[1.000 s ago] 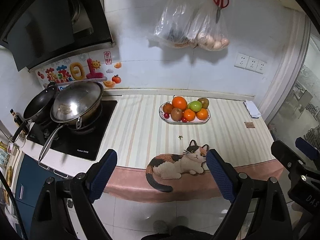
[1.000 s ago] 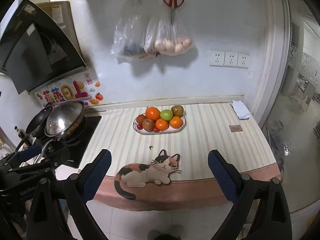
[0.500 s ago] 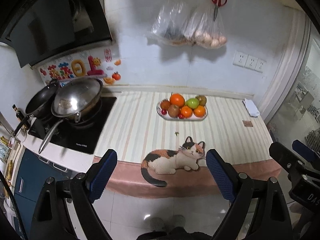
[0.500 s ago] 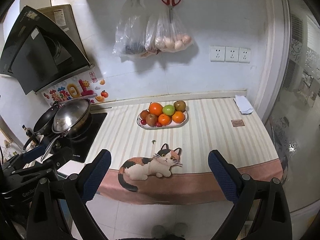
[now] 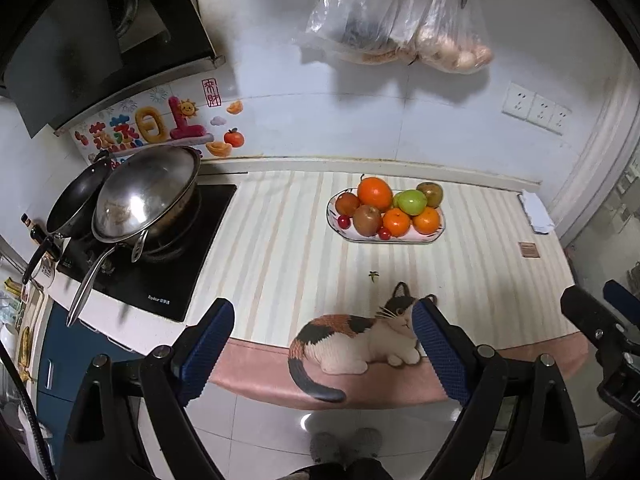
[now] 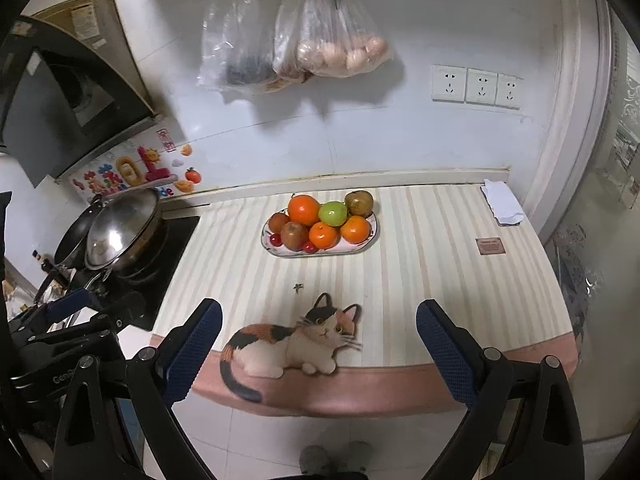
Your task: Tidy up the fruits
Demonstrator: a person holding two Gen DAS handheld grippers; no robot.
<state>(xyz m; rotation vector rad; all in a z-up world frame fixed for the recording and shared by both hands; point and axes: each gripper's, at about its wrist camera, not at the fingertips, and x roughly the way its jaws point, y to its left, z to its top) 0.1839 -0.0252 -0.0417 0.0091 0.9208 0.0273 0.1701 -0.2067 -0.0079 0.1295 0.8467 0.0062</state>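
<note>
A white oval plate [image 5: 434, 236] [image 6: 370, 238] stands at the back of the striped counter, piled with fruit: a big orange [image 5: 374, 193] [image 6: 304, 210], a green apple [image 5: 412, 202] [image 6: 333, 213], smaller oranges, brown fruits and red cherries. My left gripper [image 5: 322, 344] is open and empty, held in front of the counter's front edge, well short of the plate. My right gripper [image 6: 318, 344] is also open and empty, at the same distance. Each gripper shows at the edge of the other's view.
A cat picture [image 5: 360, 340] [image 6: 292, 344] is printed on the counter's front edge. A stove with a steel wok [image 5: 148, 196] [image 6: 120, 232] and a black pan stands on the left. Plastic bags [image 6: 296, 48] hang on the wall. A folded cloth [image 6: 502, 202] lies at the right.
Both grippers have moved toward the counter; the plate and the cat picture look nearer and larger. Both stay open and empty. The fruit has not moved.
</note>
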